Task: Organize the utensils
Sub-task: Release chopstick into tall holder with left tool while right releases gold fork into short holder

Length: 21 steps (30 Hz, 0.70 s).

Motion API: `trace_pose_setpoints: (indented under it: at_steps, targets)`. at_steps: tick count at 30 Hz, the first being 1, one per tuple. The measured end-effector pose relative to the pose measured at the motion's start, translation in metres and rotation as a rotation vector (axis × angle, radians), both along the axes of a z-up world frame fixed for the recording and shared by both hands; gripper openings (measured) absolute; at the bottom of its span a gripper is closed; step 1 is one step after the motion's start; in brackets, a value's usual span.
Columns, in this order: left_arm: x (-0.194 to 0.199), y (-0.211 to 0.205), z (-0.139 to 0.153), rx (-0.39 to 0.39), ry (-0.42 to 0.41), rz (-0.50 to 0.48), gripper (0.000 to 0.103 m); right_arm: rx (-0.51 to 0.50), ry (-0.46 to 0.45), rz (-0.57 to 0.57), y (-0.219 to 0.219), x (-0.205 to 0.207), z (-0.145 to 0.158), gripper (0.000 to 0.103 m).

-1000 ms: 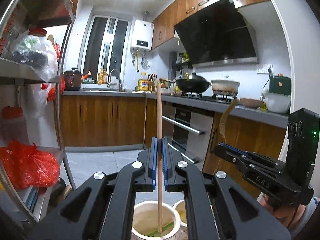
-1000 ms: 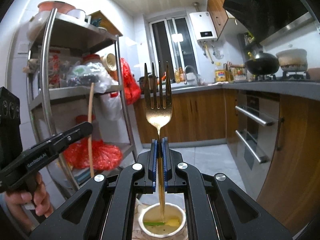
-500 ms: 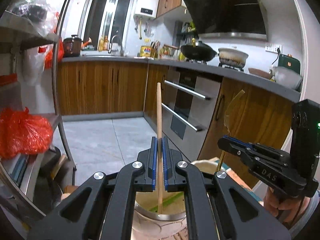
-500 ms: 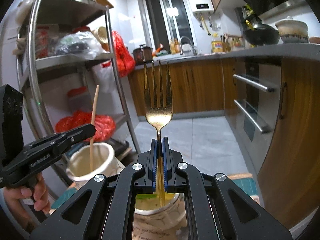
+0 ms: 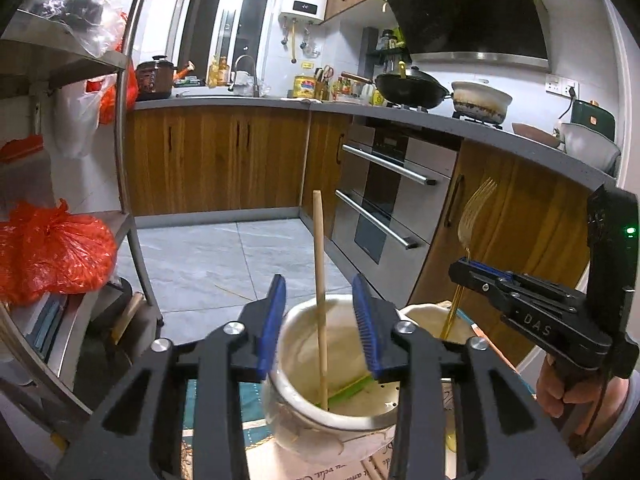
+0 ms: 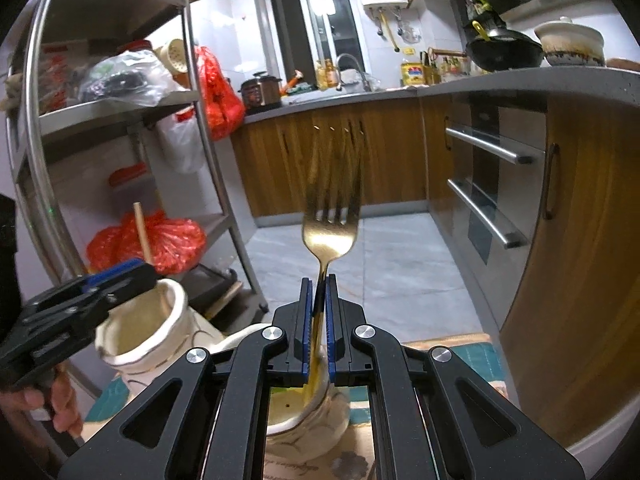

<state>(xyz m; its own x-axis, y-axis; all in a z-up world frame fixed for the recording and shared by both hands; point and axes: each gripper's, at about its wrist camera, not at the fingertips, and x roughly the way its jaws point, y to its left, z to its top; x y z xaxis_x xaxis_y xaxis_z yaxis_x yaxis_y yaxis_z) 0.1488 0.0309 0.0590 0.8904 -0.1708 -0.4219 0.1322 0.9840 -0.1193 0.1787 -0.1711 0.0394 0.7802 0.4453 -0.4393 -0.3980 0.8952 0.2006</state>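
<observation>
Chopstick (image 5: 320,280) stands upright in the near left cream jar (image 5: 320,408), its lower end beside a green strip at the bottom. Left tongs (image 5: 320,320) have just been opening; their blue pads (image 5: 272,320) now stand apart on either side of the stick without touching it. Right tongs (image 6: 319,320) are clamped on the stem of one gold fork (image 6: 330,232), tines up, its handle reaching down into the second jar (image 6: 308,420) just to the right. Two jars in all, on a patterned mat (image 6: 460,356). White letters "DAS" show on the right tongs' arm in the left view.
</observation>
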Motion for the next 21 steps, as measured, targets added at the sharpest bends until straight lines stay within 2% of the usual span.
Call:
trace_pose_setpoints:
  at_steps: [6,12,14,16,17,19,21]
  targets:
    - [-0.007,0.006,0.006,0.003,-0.005,0.021,0.042,0.011,0.016,-0.001,-0.004,0.000,-0.001,0.012]
    - [-0.022,0.007,0.012,0.029,-0.029,0.052,0.064,0.037,-0.014,-0.005,-0.017,-0.014,0.009,0.039]
    - [-0.030,0.006,0.015,0.055,-0.050,0.077,0.083,0.037,-0.033,-0.012,-0.023,-0.023,0.014,0.054]
    - [-0.037,0.004,0.017,0.067,-0.069,0.083,0.093,0.045,-0.053,-0.017,-0.030,-0.034,0.017,0.071]
    - [-0.042,0.003,0.019,0.079,-0.079,0.086,0.096,0.049,-0.058,-0.015,-0.033,-0.039,0.019,0.082]
    - [-0.052,0.000,0.021,0.100,-0.095,0.092,0.097,0.051,-0.068,-0.016,-0.040,-0.047,0.022,0.095]
    - [-0.058,-0.002,0.022,0.109,-0.098,0.089,0.097,0.054,-0.078,-0.015,-0.048,-0.057,0.024,0.097]
